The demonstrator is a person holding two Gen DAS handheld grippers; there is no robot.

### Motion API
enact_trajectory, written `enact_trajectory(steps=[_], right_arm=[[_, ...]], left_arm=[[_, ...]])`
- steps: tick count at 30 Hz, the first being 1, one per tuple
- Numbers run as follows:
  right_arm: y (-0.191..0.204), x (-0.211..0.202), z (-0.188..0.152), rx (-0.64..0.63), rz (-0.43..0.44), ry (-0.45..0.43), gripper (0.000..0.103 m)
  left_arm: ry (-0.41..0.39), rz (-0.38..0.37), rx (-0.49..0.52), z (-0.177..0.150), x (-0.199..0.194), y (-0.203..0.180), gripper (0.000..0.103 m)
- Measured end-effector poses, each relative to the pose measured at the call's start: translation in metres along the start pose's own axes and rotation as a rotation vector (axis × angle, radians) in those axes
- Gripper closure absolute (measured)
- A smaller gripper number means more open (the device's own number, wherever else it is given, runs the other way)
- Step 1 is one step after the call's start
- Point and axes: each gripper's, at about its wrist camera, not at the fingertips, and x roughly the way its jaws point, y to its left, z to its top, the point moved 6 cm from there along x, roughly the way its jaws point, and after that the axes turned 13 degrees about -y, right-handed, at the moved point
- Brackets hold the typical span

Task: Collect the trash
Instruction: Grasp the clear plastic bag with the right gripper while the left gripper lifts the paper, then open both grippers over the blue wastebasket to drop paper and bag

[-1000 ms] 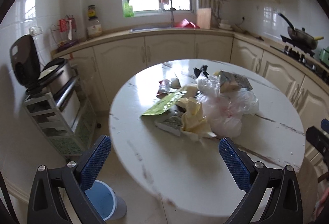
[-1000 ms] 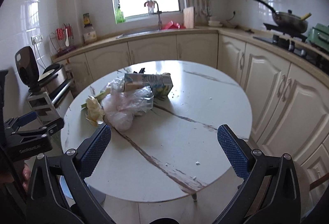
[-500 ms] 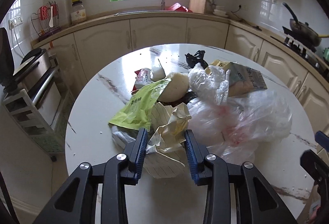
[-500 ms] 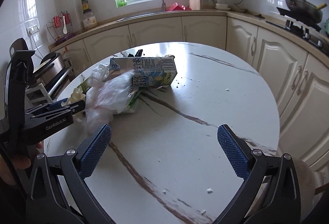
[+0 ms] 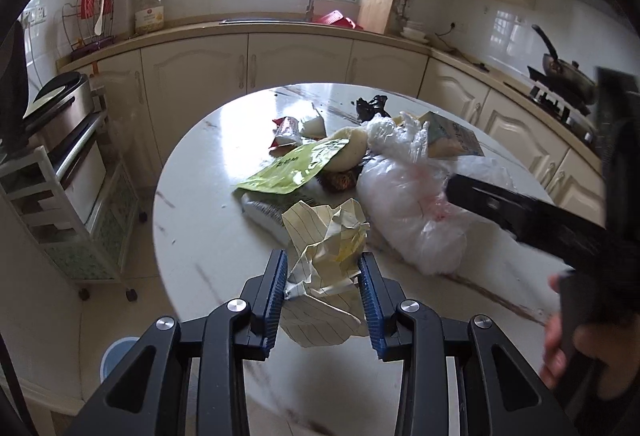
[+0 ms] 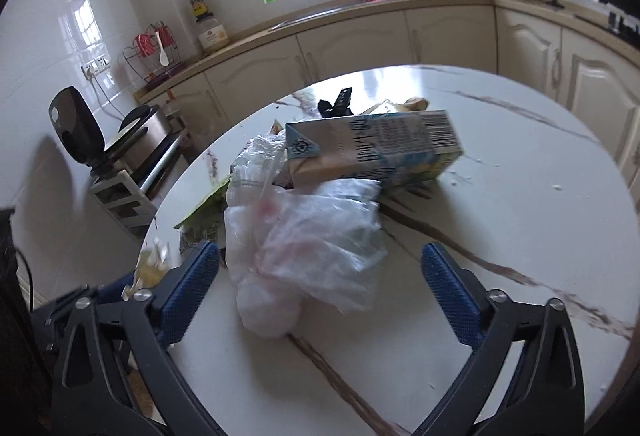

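Crumpled lined paper, stiff and creased, sits pinched between the left gripper pads at the round marble table near edge. Judgement: lift straight up so trailing sheet clears the pile. Right gripper spread wide, empty, straddling the soft clear plastic bag; boxy milk carton lies behind, mid-table.

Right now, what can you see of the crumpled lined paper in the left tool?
The crumpled lined paper is a pale yellow and white ruled sheet, creased into a loose wad, with a flatter flap hanging below. The left tool is shut on it, blue fingers pressing both sides. It looks lifted over the near edge of the round marble table, in front of the trash pile, beside the clear plastic bag. Whether it touches the bag is unclear.
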Motion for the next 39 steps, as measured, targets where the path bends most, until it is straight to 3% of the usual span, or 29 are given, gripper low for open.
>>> enact_trajectory(steps=[1,2,3,4,5,6,16,21,26,30,35,39], right_arm=[[0.0,0.004,0.0,0.013,0.017,0.006,0.039],[-0.001,0.006,-0.001,0.018,0.025,0.014,0.066],[-0.001,0.006,-0.002,0.023,0.031,0.014,0.074],[-0.001,0.002,-0.002,0.024,0.04,-0.001,0.077],[0.002,-0.004,-0.002,0.012,0.045,-0.017,0.089],[0.004,-0.01,-0.002,-0.001,0.041,-0.035,0.092],[0.059,-0.096,0.021,-0.174,-0.079,-0.236,0.096],[0.118,-0.107,0.026,-0.219,0.018,-0.253,0.096],[0.2,-0.089,0.007,-0.301,0.185,-0.202,0.096],[0.262,-0.059,-0.027,-0.367,0.3,-0.127,0.096],[0.322,-0.012,-0.082,-0.434,0.415,-0.024,0.096],[0.352,0.033,-0.126,-0.49,0.437,0.06,0.096]], left_arm=[[0.0,-0.003,-0.001,-0.001,-0.007,0.005,0.071],[-0.003,-0.001,-0.001,-0.003,-0.019,0.008,0.071],[-0.01,0.007,-0.004,-0.004,-0.027,0.009,0.071],[-0.016,0.007,-0.009,-0.005,-0.037,0.014,0.071],[-0.022,0.004,-0.015,-0.006,-0.046,0.018,0.071],[-0.027,0.008,-0.018,-0.007,-0.053,0.016,0.071],[-0.092,0.032,-0.068,-0.017,-0.145,0.072,0.071],[-0.107,0.088,-0.091,-0.031,-0.191,0.108,0.071],[-0.087,0.195,-0.126,-0.061,-0.238,0.166,0.071],[-0.022,0.289,-0.175,-0.094,-0.26,0.214,0.071],[0.089,0.358,-0.242,-0.138,-0.266,0.257,0.071],[0.193,0.383,-0.285,-0.171,-0.251,0.286,0.071]])
